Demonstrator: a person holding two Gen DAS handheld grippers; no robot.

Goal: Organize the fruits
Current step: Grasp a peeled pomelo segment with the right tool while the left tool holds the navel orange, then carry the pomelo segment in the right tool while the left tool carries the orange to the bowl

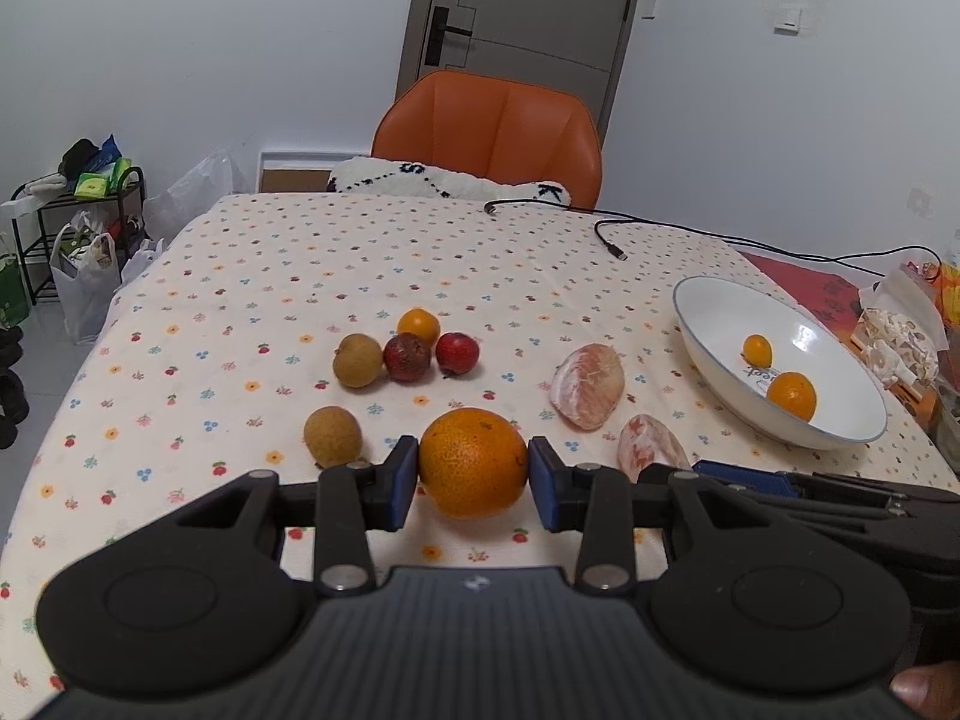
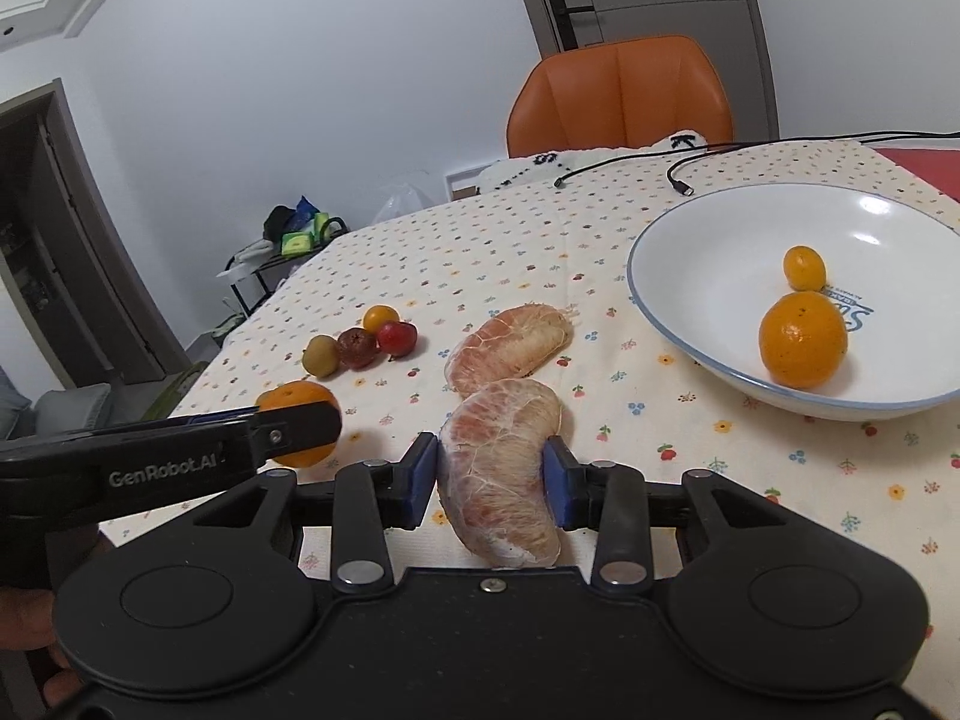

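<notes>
My left gripper [image 1: 472, 474] is shut on a large orange [image 1: 472, 450], low over the flowered tablecloth [image 1: 360, 252]; both blue pads press its sides. My right gripper [image 2: 493, 474] is shut on a peeled pomelo segment [image 2: 504, 468], which shows in the left wrist view as the pomelo segment [image 1: 651, 450] beside the orange. A second pomelo segment [image 2: 510, 342] lies just beyond it. The left gripper [image 2: 297, 426] with the orange [image 2: 294, 396] is at the left of the right wrist view. A white bowl [image 2: 720, 252] at the right holds two small oranges [image 2: 803, 339].
Several small fruits [image 1: 407, 357] cluster mid-table and a brown one [image 1: 332, 437] lies left of the orange. Black cables [image 1: 618, 240] trail across the far right of the table. An orange chair [image 1: 489, 132] stands behind it, and clutter [image 1: 900, 330] sits past the bowl.
</notes>
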